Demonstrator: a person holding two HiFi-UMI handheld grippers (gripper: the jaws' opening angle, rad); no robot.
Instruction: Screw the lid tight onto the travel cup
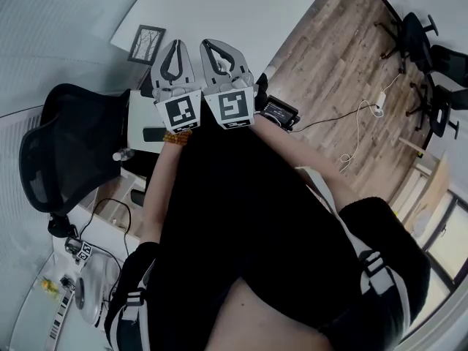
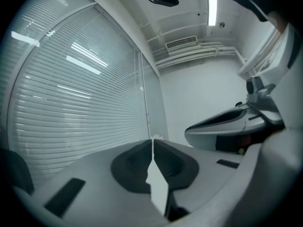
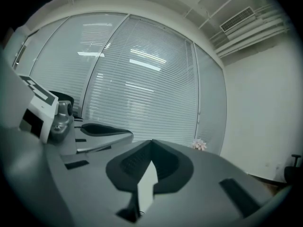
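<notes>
No travel cup or lid shows in any view. In the head view my two grippers are held up side by side in front of the person's dark-clothed body. The left gripper [image 1: 175, 46] and the right gripper [image 1: 214, 46] each have their jaws together, with nothing between them. The left gripper view looks along its shut jaws [image 2: 152, 142] toward window blinds, with the right gripper [image 2: 227, 122] alongside. In the right gripper view the tips [image 3: 151, 142] also meet, and the left gripper [image 3: 99, 129] lies to the left.
A black mesh office chair [image 1: 66, 145] stands at the left. A white table [image 1: 219, 6] with a framed picture [image 1: 146, 44] lies beyond the grippers. A cable and plug [image 1: 379, 107] lie on the wooden floor [image 1: 336, 64], with black chairs [image 1: 424, 42] at the far right.
</notes>
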